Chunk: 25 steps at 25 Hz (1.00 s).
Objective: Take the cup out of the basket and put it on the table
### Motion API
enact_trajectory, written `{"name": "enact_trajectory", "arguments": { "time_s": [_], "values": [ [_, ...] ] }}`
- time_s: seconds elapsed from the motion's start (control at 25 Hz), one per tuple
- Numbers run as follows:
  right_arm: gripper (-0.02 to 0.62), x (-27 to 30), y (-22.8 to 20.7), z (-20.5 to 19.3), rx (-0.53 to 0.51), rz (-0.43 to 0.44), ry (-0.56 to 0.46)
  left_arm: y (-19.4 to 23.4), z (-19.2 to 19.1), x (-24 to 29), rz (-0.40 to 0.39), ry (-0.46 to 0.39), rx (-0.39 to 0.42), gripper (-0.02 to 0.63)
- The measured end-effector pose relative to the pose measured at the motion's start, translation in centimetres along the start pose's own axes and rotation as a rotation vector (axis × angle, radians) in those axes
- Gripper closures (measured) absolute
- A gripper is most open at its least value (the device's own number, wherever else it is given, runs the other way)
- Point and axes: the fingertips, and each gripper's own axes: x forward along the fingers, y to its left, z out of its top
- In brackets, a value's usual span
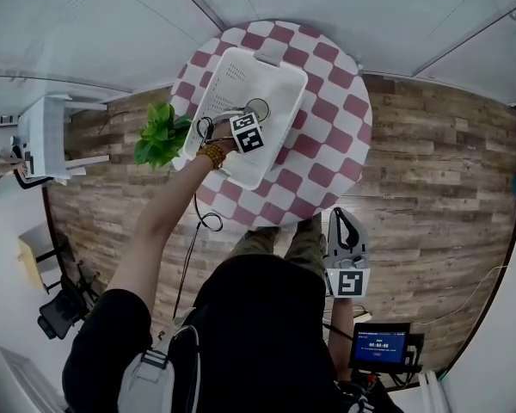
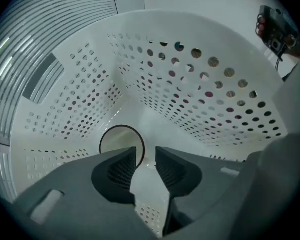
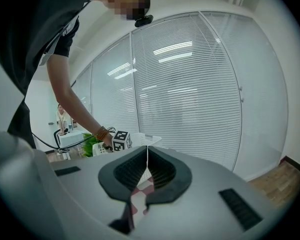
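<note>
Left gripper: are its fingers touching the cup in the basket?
Cannot tell. The left gripper view shows the open fingers overlapping the cup rim inside the basket, with no plain contact or gap.

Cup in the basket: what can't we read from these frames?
- Cup, left gripper view: lower part sits behind a jaw of the open left hand-held gripper; only the rim shows, depth unreadable.
- Cup, head view: too small for any detail.
- Basket interior, right gripper view: hidden by its own wall; no cup visible.
</note>
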Motion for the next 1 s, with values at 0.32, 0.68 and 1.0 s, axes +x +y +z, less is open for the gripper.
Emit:
{"name": "enact_trajectory", "arguments": {
  "time_s": [0.32,0.68,1.0],
  "values": [
    [0.584,0.4,-0.7,-0.5,0.004,0.01,0.018,0.0,0.0,1.6,-0.003,0.051,0.046,0.502],
    [0.584,1.5,-0.8,-0.2,0.027,0.024,0.008,0.1,0.1,2.5,-0.008,0.08,0.079,0.502],
    [0.584,1.5,-1.1,-1.0,0.026,0.031,0.033,0.2,0.2,2.9,-0.013,0.09,0.096,0.502]
  ]
}}
